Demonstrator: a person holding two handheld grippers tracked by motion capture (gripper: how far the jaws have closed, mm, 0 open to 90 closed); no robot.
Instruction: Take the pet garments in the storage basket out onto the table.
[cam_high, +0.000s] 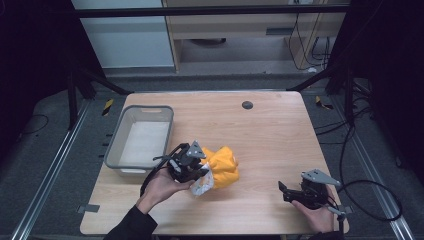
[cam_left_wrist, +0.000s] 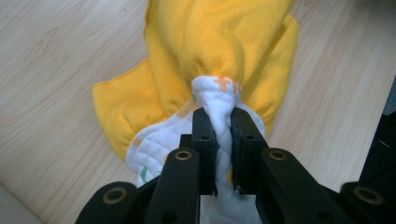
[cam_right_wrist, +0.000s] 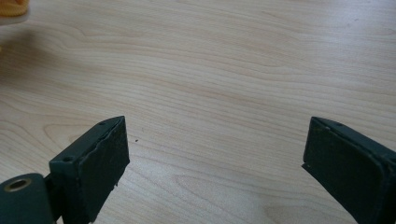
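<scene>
- The cloth (cam_left_wrist: 219, 60), near the table's (cam_high: 270, 130) middle, is pinched at its white fold by the left gripper (cam_left_wrist: 223, 126).
- Its lower part is hidden behind the jaws.
- The right gripper (cam_right_wrist: 215, 154) is held wide open by the near right corner, nothing between.

Tabletop (cam_high: 260, 135): pale wood, fine light-brown grain lines; small dark round cap near far edge. Cloth (cam_left_wrist: 219, 51): bright yellow-orange outer side; inner side white, quilted, with small orange cross marks and hint of green. Bin (cam_high: 116, 145): grey walls, whitish bottom. Left claw (cam_left_wrist: 223, 135) and right claw (cam_right_wrist: 215, 158): black jaws, dark matte pads. Sleeve (cam_high: 127, 227): black.
</scene>
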